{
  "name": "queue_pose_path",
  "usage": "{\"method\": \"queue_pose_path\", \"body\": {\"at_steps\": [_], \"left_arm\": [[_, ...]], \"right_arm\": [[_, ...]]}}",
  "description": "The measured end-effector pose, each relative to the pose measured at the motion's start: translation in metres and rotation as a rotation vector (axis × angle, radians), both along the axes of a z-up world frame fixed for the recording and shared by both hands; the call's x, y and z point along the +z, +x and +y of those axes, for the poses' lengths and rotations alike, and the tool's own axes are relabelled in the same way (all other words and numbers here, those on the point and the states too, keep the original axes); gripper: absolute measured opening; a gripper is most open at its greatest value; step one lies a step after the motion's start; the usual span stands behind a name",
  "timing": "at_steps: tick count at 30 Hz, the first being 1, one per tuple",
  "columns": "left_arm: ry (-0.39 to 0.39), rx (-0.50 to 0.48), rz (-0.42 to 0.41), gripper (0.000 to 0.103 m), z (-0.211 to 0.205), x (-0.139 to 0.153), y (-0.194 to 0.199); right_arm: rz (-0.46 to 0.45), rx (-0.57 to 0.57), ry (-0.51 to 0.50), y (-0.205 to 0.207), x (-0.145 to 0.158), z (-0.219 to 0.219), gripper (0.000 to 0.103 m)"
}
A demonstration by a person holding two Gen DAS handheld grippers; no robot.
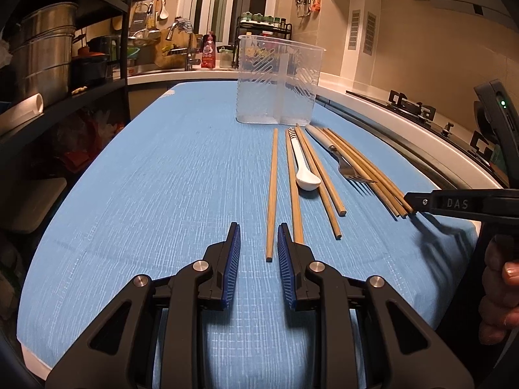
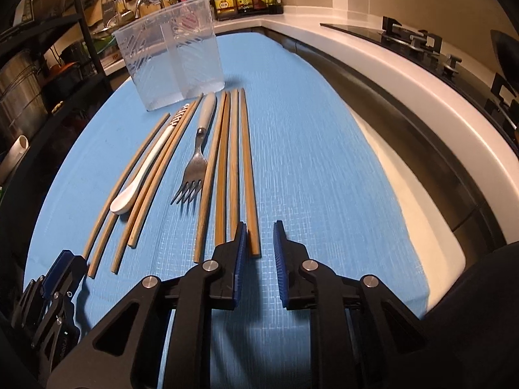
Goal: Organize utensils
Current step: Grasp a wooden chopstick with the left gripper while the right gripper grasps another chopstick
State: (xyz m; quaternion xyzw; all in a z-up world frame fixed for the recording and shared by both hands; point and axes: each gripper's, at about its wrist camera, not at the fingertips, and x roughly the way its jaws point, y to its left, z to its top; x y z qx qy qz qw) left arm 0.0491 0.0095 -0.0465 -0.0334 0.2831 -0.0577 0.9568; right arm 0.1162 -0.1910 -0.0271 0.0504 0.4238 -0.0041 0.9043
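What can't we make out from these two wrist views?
- Left wrist view: the right gripper is cut by the frame edge; its jaws can't be read there.
- Left wrist view: a chopstick's near end is hidden behind a finger of the left gripper.
- Right wrist view: whether the clear container holds anything; its frosted walls blur the inside.

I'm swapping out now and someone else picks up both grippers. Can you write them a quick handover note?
Left gripper: fingers apart, nothing held, at the near end of the leftmost chopstick.
Right gripper: fingers apart, empty, at the near end of the rightmost chopstick.
On the blue cloth: eight chopsticks, a white spoon and a fork, all lying flat before the clear divided holder.
Done: nothing; the holder looks empty.
Left: move every utensil into the holder.
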Motion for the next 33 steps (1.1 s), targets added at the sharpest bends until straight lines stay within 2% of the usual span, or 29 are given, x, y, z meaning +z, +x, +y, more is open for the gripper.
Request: {"method": "queue_pose_path", "body": {"at_steps": [3,6,10,13,16,23,26,33], "left_arm": [[0.005,-0.004,-0.005,0.024,0.000,0.000,0.001],[0.021,-0.006,-0.014,0.024,-0.002,-0.001,0.003],[0.038,-0.010,-0.032,0.023,-0.003,-0.003,0.005],[0.062,0.001,-0.044,0.007,-0.002,-0.005,0.004],[0.058,0.008,-0.033,0.005,0.003,-0.002,0.000],[0.066,0.066,-0.053,0.005,0.016,-0.004,-0.036],[0.051,0.073,-0.049,0.005,0.016,-0.003,-0.036],[0.076,0.083,-0.082,0.006,0.010,-0.007,-0.034]], "right_arm": [[-0.016,0.007,-0.032,0.000,0.000,0.004,0.017],[-0.028,0.025,-0.040,-0.001,-0.001,0.009,0.007],[-0.035,0.032,-0.041,-0.002,0.000,0.010,0.007],[-0.034,0.038,-0.027,-0.004,0.001,0.009,0.007],[-0.048,0.040,-0.020,-0.009,0.003,0.010,0.007],[-0.064,0.037,-0.021,-0.038,-0.001,0.020,0.007],[-0.082,0.028,-0.044,-0.047,-0.003,0.025,0.007],[-0.095,0.022,-0.037,-0.047,-0.004,0.023,0.007]]}}
